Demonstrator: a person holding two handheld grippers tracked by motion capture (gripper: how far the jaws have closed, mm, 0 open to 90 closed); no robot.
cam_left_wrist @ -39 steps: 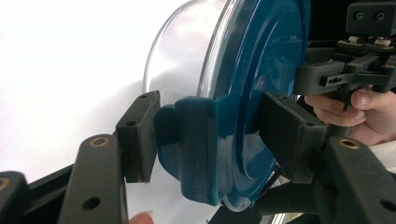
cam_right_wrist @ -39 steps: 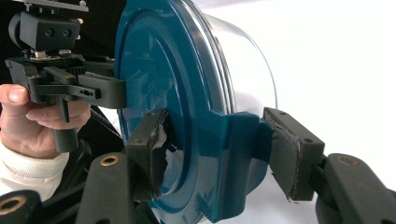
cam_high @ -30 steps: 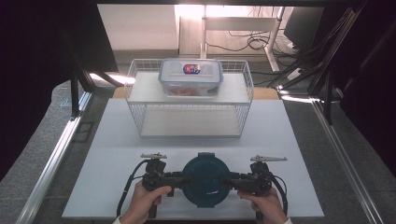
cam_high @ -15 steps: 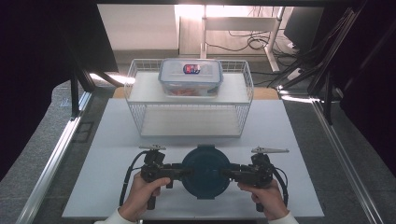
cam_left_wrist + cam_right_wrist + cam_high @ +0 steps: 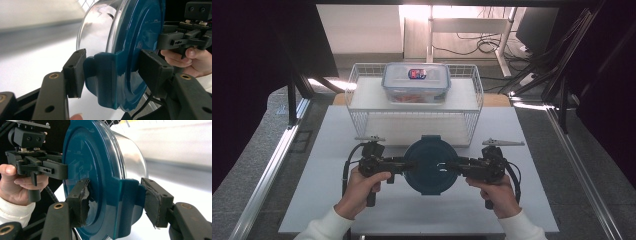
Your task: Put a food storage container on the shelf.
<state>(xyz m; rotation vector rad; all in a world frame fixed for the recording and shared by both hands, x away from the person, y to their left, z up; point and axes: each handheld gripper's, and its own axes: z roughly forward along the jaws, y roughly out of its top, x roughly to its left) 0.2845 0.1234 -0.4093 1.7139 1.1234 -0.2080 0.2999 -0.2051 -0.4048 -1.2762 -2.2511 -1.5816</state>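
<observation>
On the left my left hand held the left gripper level over the near half of the white table, pointing right toward the middle. Its jaws were clenched on the left latch tab of the bowl; in the left gripper view one pad sat under the glass side and the other pressed on the blue lid, with the tab between them. The bowl, a round glass one under a blue lid, hung between both grippers near the middle of the table, just in front of the wire basket, and I could not tell whether it touched the table. Far from me, a clear box with a lid rested on top of that basket. On the right, my right hand held the right gripper, pointing left at the bowl. It gripped the right latch tab the same way, one worn pad on the lid and the other on the glass side.
</observation>
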